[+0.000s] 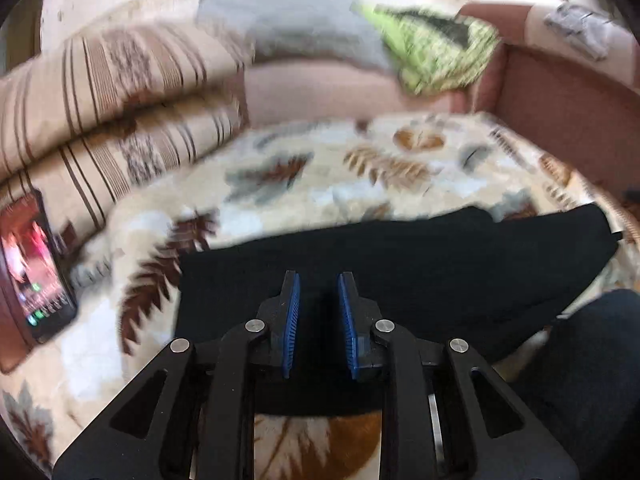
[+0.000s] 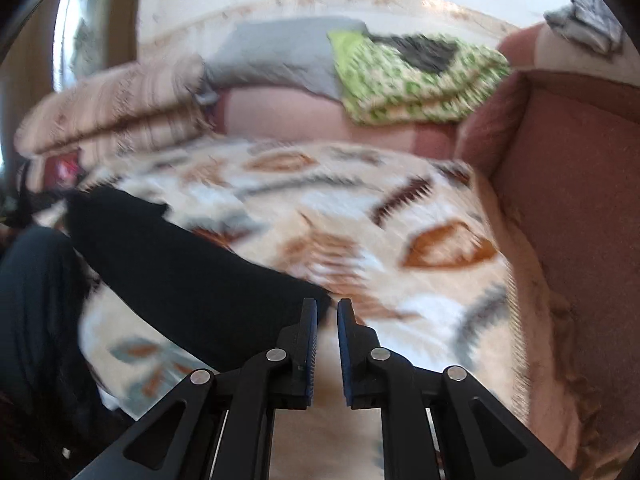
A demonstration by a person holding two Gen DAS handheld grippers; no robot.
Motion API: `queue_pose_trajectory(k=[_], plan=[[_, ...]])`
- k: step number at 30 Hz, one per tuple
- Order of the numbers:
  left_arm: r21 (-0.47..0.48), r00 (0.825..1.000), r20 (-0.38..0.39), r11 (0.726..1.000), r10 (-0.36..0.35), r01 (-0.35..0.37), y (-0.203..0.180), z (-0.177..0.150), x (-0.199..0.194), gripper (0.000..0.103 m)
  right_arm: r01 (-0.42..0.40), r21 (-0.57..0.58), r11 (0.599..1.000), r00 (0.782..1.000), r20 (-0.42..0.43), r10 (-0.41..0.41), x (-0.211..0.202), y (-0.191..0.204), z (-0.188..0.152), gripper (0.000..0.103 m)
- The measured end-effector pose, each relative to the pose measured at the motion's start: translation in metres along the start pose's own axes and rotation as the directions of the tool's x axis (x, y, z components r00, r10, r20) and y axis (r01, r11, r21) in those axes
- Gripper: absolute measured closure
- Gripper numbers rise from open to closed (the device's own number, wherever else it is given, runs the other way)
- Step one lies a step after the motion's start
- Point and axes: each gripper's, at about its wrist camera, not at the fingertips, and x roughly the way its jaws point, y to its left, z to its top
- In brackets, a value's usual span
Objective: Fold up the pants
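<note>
The black pants (image 1: 400, 264) lie flat on a leaf-patterned blanket (image 1: 320, 168), stretched from left to right. My left gripper (image 1: 319, 280) hovers over the pants' near left part, its blue-padded jaws open with nothing between them. In the right wrist view the pants (image 2: 180, 264) run from the upper left down to my right gripper (image 2: 327, 306). Its jaws stand slightly apart right at the pants' end, with blanket (image 2: 400, 240) showing in the gap.
A phone (image 1: 36, 264) with a lit screen lies at the left by striped cushions (image 1: 100, 100). A grey pillow (image 1: 296, 28) and a green patterned cloth (image 1: 436, 48) rest on the pink sofa back (image 1: 560, 100). My dark-clothed leg (image 1: 592, 360) is at the right.
</note>
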Motion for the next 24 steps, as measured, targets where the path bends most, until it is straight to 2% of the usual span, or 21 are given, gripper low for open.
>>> queue_pose_trajectory(k=[2, 3, 4, 5, 6, 7, 9, 12, 13, 15, 17, 19, 21, 22, 24], plan=[[-0.043, 0.995, -0.097, 0.999, 0.003, -0.008, 0.007, -0.010, 0.021, 0.083, -0.089, -0.061, 0.994, 0.996, -0.036, 0.087, 0.009, 0.024, 0.003, 0.094], [-0.086, 0.997, -0.073, 0.996, -0.016, 0.010, 0.012, -0.015, 0.018, 0.083, -0.101, -0.103, 0.990, 0.992, -0.083, 0.093, 0.018, 0.035, 0.001, 0.094], [-0.109, 0.997, -0.073, 0.994, -0.030, 0.022, 0.015, -0.019, 0.016, 0.083, -0.085, -0.142, 0.986, 0.986, -0.155, 0.063, 0.033, 0.044, -0.003, 0.093], [-0.119, 0.996, -0.081, 0.993, -0.035, 0.025, 0.015, -0.023, 0.013, 0.083, -0.047, -0.169, 0.985, 0.970, -0.243, 0.005, 0.051, 0.047, -0.010, 0.093], [-0.133, 0.996, -0.080, 0.991, -0.041, 0.030, 0.014, -0.027, 0.009, 0.083, -0.006, -0.182, 0.983, 0.935, -0.350, -0.059, 0.073, 0.044, -0.021, 0.093], [-0.149, 0.996, -0.081, 0.988, -0.046, 0.033, 0.013, -0.031, 0.006, 0.083, -0.012, -0.165, 0.986, 0.933, -0.356, -0.048, 0.076, 0.040, -0.023, 0.093], [-0.166, 0.996, -0.073, 0.985, -0.050, 0.037, 0.009, -0.038, 0.000, 0.084, -0.009, -0.112, 0.994, 0.945, -0.325, -0.028, 0.070, 0.030, -0.017, 0.093], [-0.179, 0.996, -0.068, 0.983, -0.054, 0.041, 0.007, -0.038, -0.003, 0.084, 0.092, -0.147, 0.985, 0.952, -0.276, -0.130, 0.062, 0.030, -0.009, 0.093], [-0.179, 0.996, -0.068, 0.983, -0.053, 0.040, 0.007, -0.038, -0.003, 0.084, 0.083, -0.149, 0.985, 0.968, -0.223, -0.115, 0.055, 0.034, -0.001, 0.093], [-0.174, 0.997, -0.069, 0.984, -0.046, 0.034, 0.004, -0.040, -0.006, 0.084, 0.019, -0.129, 0.992, 0.990, -0.133, -0.036, 0.044, 0.042, 0.014, 0.092], [-0.171, 0.997, -0.068, 0.985, -0.044, 0.032, 0.003, -0.042, -0.010, 0.084, -0.050, -0.130, 0.990, 0.997, -0.063, 0.042, 0.040, 0.064, 0.033, 0.089], [-0.177, 0.997, -0.067, 0.984, -0.049, 0.037, 0.004, -0.043, -0.013, 0.084, -0.121, -0.131, 0.984, 0.992, -0.048, 0.116, 0.051, 0.091, 0.048, 0.089], [-0.182, 0.996, -0.066, 0.982, -0.055, 0.042, 0.005, -0.046, -0.015, 0.084, -0.214, -0.119, 0.970, 0.977, -0.047, 0.210, 0.074, 0.126, 0.065, 0.089], [-0.186, 0.996, -0.065, 0.982, -0.059, 0.046, 0.006, -0.047, -0.016, 0.084, -0.261, -0.116, 0.958, 0.965, -0.050, 0.257, 0.084, 0.140, 0.071, 0.089], [-0.214, 0.995, -0.059, 0.975, -0.082, 0.068, 0.012, -0.048, -0.017, 0.083, -0.375, -0.142, 0.916, 0.927, -0.075, 0.368, 0.113, 0.187, 0.088, 0.089]])
